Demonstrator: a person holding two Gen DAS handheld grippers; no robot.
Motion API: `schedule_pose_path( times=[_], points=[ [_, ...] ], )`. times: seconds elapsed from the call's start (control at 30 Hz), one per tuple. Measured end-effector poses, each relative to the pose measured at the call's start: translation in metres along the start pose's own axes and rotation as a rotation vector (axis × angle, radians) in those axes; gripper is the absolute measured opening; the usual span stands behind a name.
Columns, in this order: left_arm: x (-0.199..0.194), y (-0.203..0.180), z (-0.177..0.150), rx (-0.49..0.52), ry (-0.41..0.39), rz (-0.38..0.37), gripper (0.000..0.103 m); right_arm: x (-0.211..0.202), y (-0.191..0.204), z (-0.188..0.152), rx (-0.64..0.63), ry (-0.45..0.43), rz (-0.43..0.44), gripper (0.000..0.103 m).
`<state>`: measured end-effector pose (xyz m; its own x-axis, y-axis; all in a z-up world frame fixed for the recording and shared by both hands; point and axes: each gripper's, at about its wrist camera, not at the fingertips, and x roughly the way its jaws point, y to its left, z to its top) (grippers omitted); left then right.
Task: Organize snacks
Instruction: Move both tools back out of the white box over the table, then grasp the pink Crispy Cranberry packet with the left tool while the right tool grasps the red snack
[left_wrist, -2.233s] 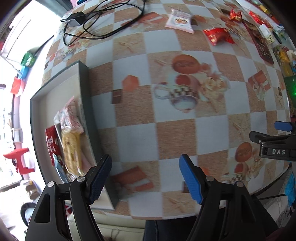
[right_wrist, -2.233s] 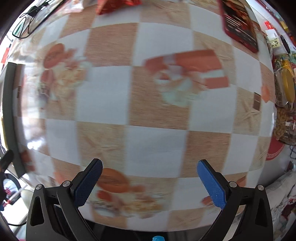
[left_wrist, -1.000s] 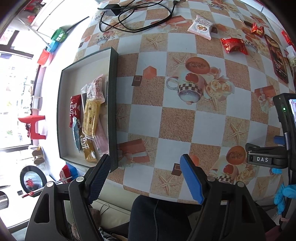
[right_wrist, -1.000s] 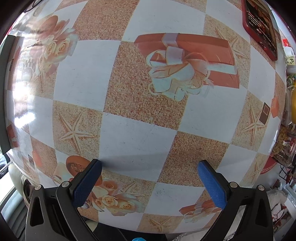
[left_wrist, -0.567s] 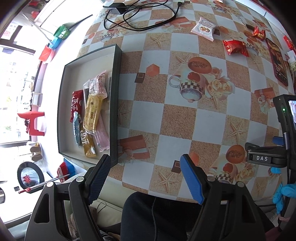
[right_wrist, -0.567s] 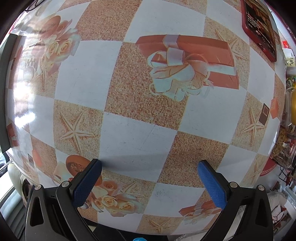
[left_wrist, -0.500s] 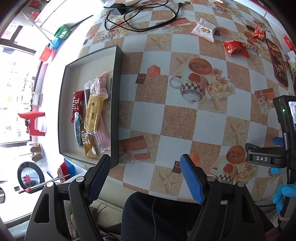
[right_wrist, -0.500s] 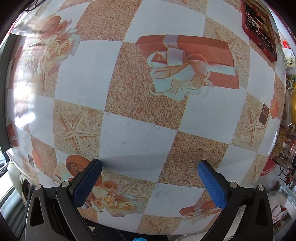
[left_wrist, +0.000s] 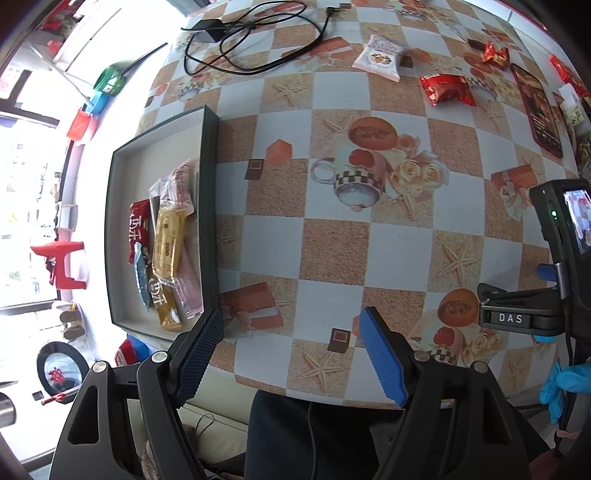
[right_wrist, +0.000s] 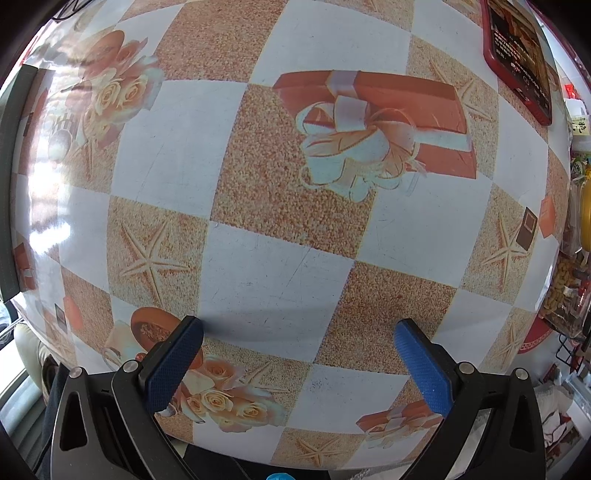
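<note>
While we hold both grippers pointing steeply down over the table (left_wrist: 332, 243), its checkered cloth of starfish, roses and gift boxes fills both views. At the table's left edge sits our dark tray (left_wrist: 208, 221), with a small heap of snack packets lying along its right wall: a yellow bar (left_wrist: 168, 236) on top, a red packet (left_wrist: 139, 229) beside it and a pink-and-white wrapper (left_wrist: 181, 188) above them. Far across the table a black cable (left_wrist: 255, 40) lies coiled, and a phone in a red case (left_wrist: 541, 110) lies near the right edge. Loose snacks wait on the cloth well apart from the tray: a white biscuit packet (left_wrist: 380, 57), a red foil packet (left_wrist: 447, 88), and a small red candy (left_wrist: 496, 55) beyond. Our left gripper (left_wrist: 291, 354) has its jaws spread wide with nothing between them, and our right gripper (right_wrist: 299, 354) hangs likewise released over bare cloth.
</note>
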<state>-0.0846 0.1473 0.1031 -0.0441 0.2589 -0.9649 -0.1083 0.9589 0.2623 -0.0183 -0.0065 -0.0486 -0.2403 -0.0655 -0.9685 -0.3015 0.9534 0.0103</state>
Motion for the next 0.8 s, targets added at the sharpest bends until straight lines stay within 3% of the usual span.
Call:
schedule_pose_path(
  times=[0.27,0.4,0.67,0.8],
  points=[
    [0.004,0.011,0.009,-0.013,-0.015,-0.009,0.08,0.0,0.0,-0.004,0.007,-0.012,0.0,0.103],
    [0.003,0.009,0.03,0.036,-0.054,-0.014,0.08,-0.001,0.0,-0.01,0.005,-0.051,-0.001,0.103],
    [0.006,-0.011,0.113,0.193,-0.154,-0.103,0.08,-0.005,-0.006,-0.012,0.046,-0.05,0.014,0.103],
    [0.014,-0.027,0.167,0.251,-0.183,-0.166,0.08,-0.011,-0.026,-0.004,0.241,-0.031,0.115,0.103]
  ],
)
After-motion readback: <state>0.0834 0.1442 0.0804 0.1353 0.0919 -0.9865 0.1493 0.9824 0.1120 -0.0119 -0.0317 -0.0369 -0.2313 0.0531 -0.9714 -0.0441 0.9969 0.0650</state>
